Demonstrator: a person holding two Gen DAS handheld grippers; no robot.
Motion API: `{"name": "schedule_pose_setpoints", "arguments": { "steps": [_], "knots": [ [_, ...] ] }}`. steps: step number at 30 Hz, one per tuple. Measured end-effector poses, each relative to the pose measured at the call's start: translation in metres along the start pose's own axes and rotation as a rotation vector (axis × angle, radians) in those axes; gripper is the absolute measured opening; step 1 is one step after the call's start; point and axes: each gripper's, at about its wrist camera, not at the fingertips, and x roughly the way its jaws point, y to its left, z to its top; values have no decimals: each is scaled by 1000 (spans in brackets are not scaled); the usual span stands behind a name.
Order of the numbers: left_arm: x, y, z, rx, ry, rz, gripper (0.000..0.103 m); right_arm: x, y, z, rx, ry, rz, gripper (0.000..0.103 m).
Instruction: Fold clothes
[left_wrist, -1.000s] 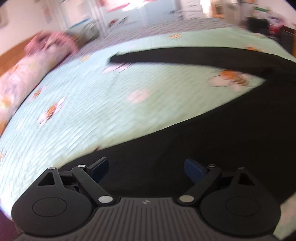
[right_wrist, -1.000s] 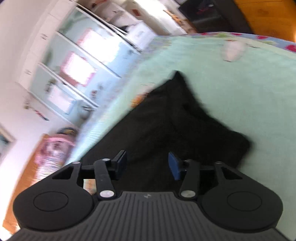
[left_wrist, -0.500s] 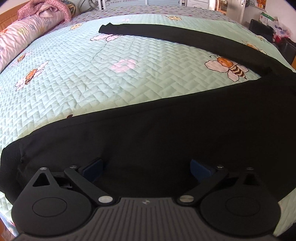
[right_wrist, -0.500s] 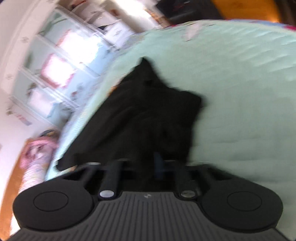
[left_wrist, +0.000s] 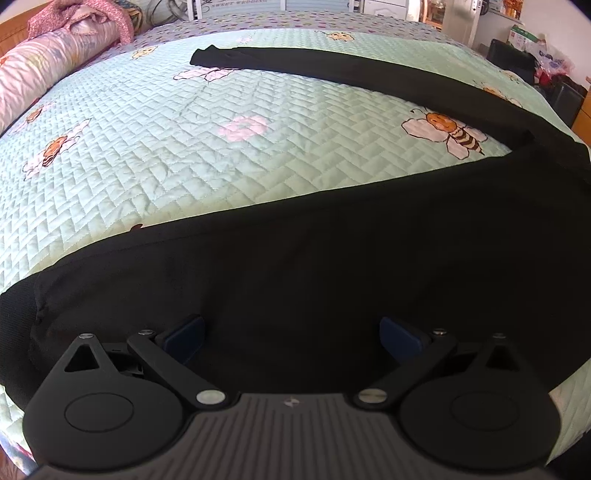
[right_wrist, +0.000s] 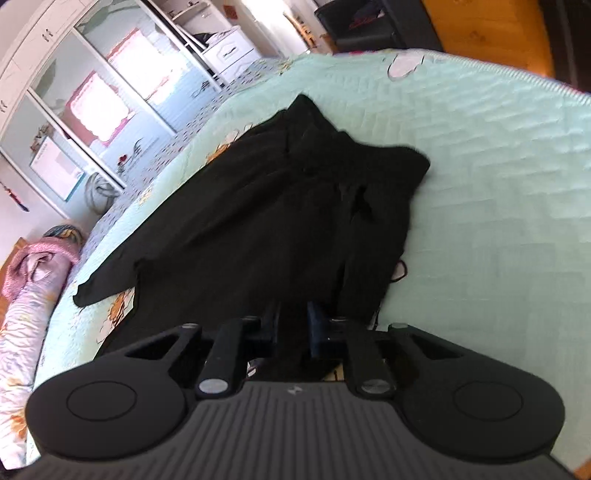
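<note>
Black trousers (left_wrist: 332, 277) are lying across the green quilt (left_wrist: 184, 155).
The left gripper (left_wrist: 291, 338) is hovering wide apart above them; the right gripper (right_wrist: 293, 326) is pinching their cloth.

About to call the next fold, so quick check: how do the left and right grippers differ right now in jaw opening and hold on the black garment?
The left gripper has its jaws spread wide over the black garment, with flat cloth showing in the gap; the right gripper has its jaws drawn close, pinching a bunched fold. The left looks along the mint quilted bedspread; the right view is tilted. Both have blue pads and sit over the same garment.
</note>
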Motion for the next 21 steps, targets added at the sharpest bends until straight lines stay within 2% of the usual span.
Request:
{"name": "schedule_pose_setpoints", "arguments": {
  "steps": [1, 3, 7, 9, 10, 12, 14, 16, 18, 21],
  "knots": [
    [0, 0, 1, -2, 5, -1, 103, -5, 9, -4, -39, -11, -24, 37],
    [1, 0, 2, -4, 13, 0, 103, -16, 30, -12, -102, -26, -13, 56],
    [2, -2, 2, -5, 18, 14, 103, -19, 58, -28, -169, 63, 117, 59],
    [3, -3, 2, -4, 19, 20, 103, -11, 56, -38, -202, 102, 97, 58],
    [3, -4, 3, -4, 20, 21, 103, -9, 46, -39, -159, 102, 83, 49],
    [3, -4, 3, -2, 21, 24, 103, -7, 29, -38, -79, 99, 51, 40],
    [3, -4, 2, -3, 17, 23, 103, -15, 39, -34, -85, 73, -20, 42],
    [3, -4, 1, -2, 11, 24, 103, -30, 64, -42, -152, 56, -46, 54],
    [3, -4, 1, -2, 7, 22, 103, -33, 85, -53, -225, 84, 30, 59],
    [3, -3, 0, -2, 2, 17, 103, -25, 101, -73, -306, 177, 122, 60]
  ]
}}
